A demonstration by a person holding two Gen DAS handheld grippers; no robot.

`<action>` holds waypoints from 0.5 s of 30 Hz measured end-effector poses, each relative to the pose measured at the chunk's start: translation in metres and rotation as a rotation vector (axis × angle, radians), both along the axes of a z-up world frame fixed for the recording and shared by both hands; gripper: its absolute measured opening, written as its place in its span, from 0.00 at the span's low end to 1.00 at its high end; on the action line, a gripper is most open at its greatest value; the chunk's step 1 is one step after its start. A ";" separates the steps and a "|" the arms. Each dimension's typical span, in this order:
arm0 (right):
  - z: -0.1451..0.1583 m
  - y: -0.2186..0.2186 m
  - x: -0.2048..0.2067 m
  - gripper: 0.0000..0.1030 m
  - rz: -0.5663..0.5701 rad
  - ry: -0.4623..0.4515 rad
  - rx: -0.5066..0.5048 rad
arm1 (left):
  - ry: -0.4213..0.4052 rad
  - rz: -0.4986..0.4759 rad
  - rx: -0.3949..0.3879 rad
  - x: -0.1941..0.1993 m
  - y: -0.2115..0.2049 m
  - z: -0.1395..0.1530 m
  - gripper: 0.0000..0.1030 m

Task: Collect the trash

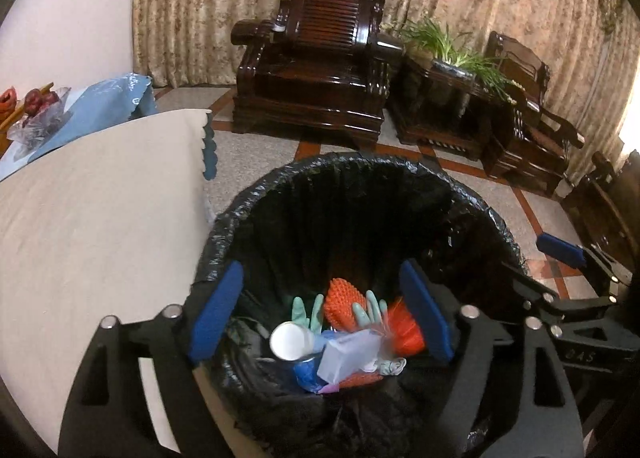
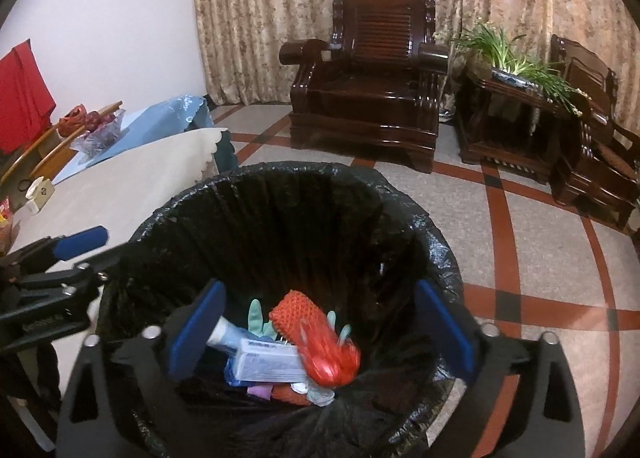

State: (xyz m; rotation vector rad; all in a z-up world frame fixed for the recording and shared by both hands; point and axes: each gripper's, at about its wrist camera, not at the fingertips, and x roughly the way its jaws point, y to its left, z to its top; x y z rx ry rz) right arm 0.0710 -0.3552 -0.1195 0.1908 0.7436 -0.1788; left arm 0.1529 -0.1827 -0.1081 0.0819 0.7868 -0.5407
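Both claws are hanging right over the trash bin [image 1: 352,185], the one lined with a black bag. The left claw [image 1: 320,314] is sitting wide open with nothing between its blue pads, and the right claw [image 2: 320,330] is spread open and empty too. Down in the bin there's a pile: orange mesh netting [image 2: 316,334], pale green gloves [image 1: 308,314], a white paper cup [image 1: 290,340] and a clear plastic box [image 2: 268,362]. The cream-covered counter [image 1: 100,217] is sitting just beside the bin on the left.
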 end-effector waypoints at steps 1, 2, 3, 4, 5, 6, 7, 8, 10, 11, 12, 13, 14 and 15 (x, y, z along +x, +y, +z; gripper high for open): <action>0.002 0.000 -0.002 0.94 -0.001 -0.001 0.006 | -0.005 0.010 0.001 -0.001 0.003 0.002 0.86; 0.004 0.000 -0.003 0.94 0.000 -0.002 0.009 | -0.010 0.016 0.001 -0.002 0.005 0.004 0.87; 0.007 0.001 -0.004 0.94 0.003 -0.006 0.015 | -0.012 0.021 -0.002 -0.004 0.010 0.007 0.88; 0.010 0.002 -0.005 0.94 0.006 -0.013 0.023 | -0.010 0.024 -0.002 -0.005 0.012 0.010 0.89; 0.013 0.003 -0.006 0.94 0.010 -0.017 0.028 | -0.008 0.031 -0.001 -0.006 0.016 0.012 0.91; 0.017 0.005 -0.007 0.94 0.016 -0.024 0.035 | -0.007 0.042 0.003 -0.008 0.019 0.015 0.91; 0.022 0.007 -0.007 0.94 0.024 -0.030 0.041 | -0.008 0.051 0.004 -0.010 0.023 0.017 0.92; 0.024 0.009 -0.008 0.94 0.031 -0.035 0.045 | -0.009 0.059 0.006 -0.013 0.028 0.021 0.92; 0.032 0.016 -0.010 0.94 0.048 -0.045 0.051 | -0.013 0.070 0.008 -0.017 0.033 0.027 0.92; 0.034 0.018 -0.010 0.94 0.054 -0.048 0.052 | -0.019 0.079 0.013 -0.020 0.038 0.031 0.92; 0.037 0.021 -0.011 0.94 0.061 -0.051 0.053 | -0.023 0.086 0.015 -0.023 0.041 0.034 0.92; 0.041 0.026 -0.012 0.94 0.071 -0.055 0.054 | -0.026 0.091 0.016 -0.024 0.043 0.037 0.92; 0.043 0.028 -0.013 0.94 0.078 -0.058 0.055 | -0.030 0.100 0.015 -0.028 0.047 0.041 0.92; 0.045 0.031 -0.014 0.94 0.084 -0.060 0.056 | -0.033 0.105 0.016 -0.030 0.050 0.043 0.92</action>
